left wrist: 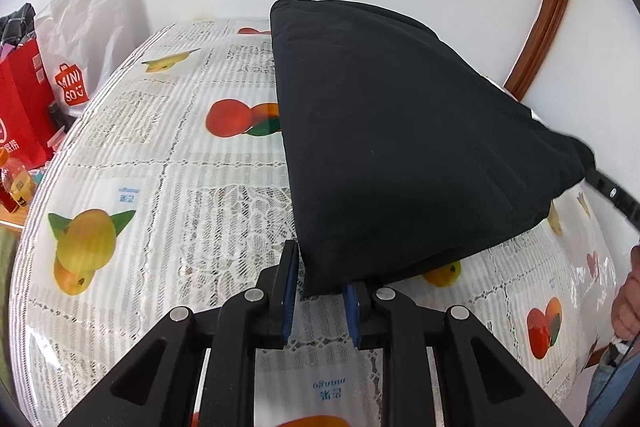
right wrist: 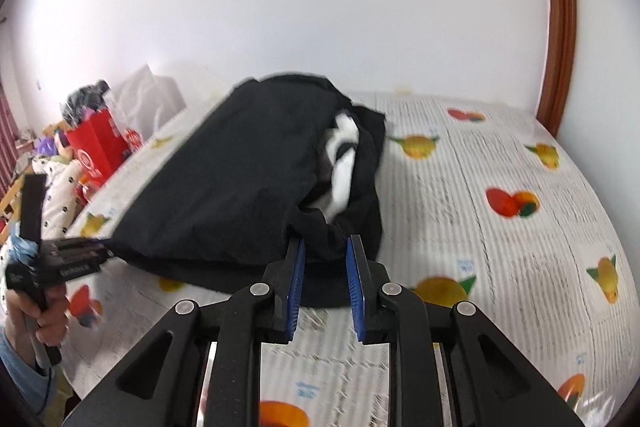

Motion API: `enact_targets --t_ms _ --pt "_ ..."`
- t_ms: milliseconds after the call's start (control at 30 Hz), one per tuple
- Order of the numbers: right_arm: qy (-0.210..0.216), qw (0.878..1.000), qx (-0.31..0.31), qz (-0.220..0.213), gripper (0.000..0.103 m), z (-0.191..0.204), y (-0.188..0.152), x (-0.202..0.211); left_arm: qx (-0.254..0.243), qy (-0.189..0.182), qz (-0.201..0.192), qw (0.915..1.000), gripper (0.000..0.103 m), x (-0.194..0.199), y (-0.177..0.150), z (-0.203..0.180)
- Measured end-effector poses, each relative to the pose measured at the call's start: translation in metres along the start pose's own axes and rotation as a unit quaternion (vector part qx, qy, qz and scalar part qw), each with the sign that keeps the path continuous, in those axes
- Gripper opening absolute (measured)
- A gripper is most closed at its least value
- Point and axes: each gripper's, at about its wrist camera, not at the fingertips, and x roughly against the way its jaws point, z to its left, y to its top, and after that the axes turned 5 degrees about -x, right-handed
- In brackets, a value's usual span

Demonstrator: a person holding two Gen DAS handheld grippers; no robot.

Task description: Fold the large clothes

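A large black garment point(left wrist: 400, 131) lies folded over on the table, its near edge raised off the cloth. My left gripper point(left wrist: 322, 267) has its blue pads apart, with the garment's near corner loose in the gap and draped over the right fingertip. In the right wrist view the right gripper point(right wrist: 324, 243) also has its pads apart, and a bunched fold of the garment point(right wrist: 240, 179) sits between the tips. A white lining or print point(right wrist: 340, 155) shows inside the fold. The left gripper point(right wrist: 102, 251) meets the garment's left corner, and the right gripper point(left wrist: 608, 191) its far right corner.
The table point(left wrist: 160, 167) wears a lace and fruit-print cover. At its left end stand a red bag point(left wrist: 20, 107), a white Miniso bag point(left wrist: 80, 39) and a bottle point(left wrist: 16, 179). A white wall and a brown door frame point(left wrist: 548, 15) lie behind. A person's hand point(right wrist: 44, 323) grips the left handle.
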Motion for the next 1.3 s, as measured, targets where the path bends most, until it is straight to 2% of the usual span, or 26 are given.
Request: enact_targets --t_ms 100,267,333,367,433,467,500,567,700,800,1033,1100,1133,1200,1300 --pt "0.019 1.0 -0.003 -0.021 0.024 0.0 0.0 0.009 -0.006 0.009 -0.008 0.9999 0.023 0.01 -0.004 -0.001" --pt "0.021 0.999 -0.01 -0.029 0.025 -0.003 0.001 0.009 -0.01 0.005 -0.014 0.9998 0.024 0.03 -0.012 -0.001" --pt "0.028 0.998 -0.006 -0.049 0.025 -0.005 0.001 0.02 -0.019 0.009 -0.02 0.9996 0.025 0.039 -0.015 -0.003" --pt "0.028 0.998 -0.009 -0.057 0.028 -0.006 0.002 0.024 -0.023 0.011 -0.026 0.9993 0.028 0.045 -0.015 -0.004" --pt "0.033 0.998 -0.025 -0.057 0.031 -0.01 0.005 0.026 -0.027 0.016 -0.038 0.9988 0.041 0.053 -0.013 -0.005" --pt "0.035 0.998 -0.031 -0.049 0.031 -0.011 0.006 0.023 -0.028 0.017 -0.046 0.9984 0.041 0.056 -0.012 -0.006" --pt "0.03 0.998 -0.032 -0.045 0.031 -0.011 0.007 0.019 -0.029 0.017 -0.054 0.9979 0.042 0.06 -0.009 -0.007" --pt "-0.005 0.999 -0.035 -0.032 0.031 -0.009 0.008 0.003 -0.029 0.016 -0.057 0.9978 0.043 0.059 -0.004 -0.008" --pt "-0.051 0.998 -0.037 0.023 0.031 -0.009 -0.005 -0.033 -0.024 0.016 -0.054 0.9981 0.043 0.052 0.008 -0.009" --pt "-0.076 0.995 -0.035 0.057 0.031 -0.009 -0.018 -0.046 -0.019 0.018 -0.052 0.9983 0.043 0.051 0.011 -0.011" --pt "-0.106 0.992 -0.035 0.053 0.031 -0.001 -0.025 -0.012 -0.01 0.015 -0.057 0.9982 0.043 0.061 0.011 -0.018" --pt "-0.114 0.992 -0.035 0.051 0.038 0.003 -0.025 0.003 -0.011 0.014 -0.06 0.9981 0.045 0.067 0.008 -0.022" --pt "-0.117 0.991 -0.035 0.05 0.04 0.004 -0.025 0.01 -0.012 0.016 -0.062 0.9979 0.051 0.071 0.007 -0.025" --pt "-0.123 0.991 -0.036 0.047 0.052 0.009 -0.025 0.026 -0.017 0.023 -0.07 0.9971 0.053 0.081 0.003 -0.033" --pt "-0.137 0.989 -0.033 0.038 0.059 0.016 -0.024 0.048 -0.018 0.025 -0.076 0.9967 0.056 0.094 -0.001 -0.041"
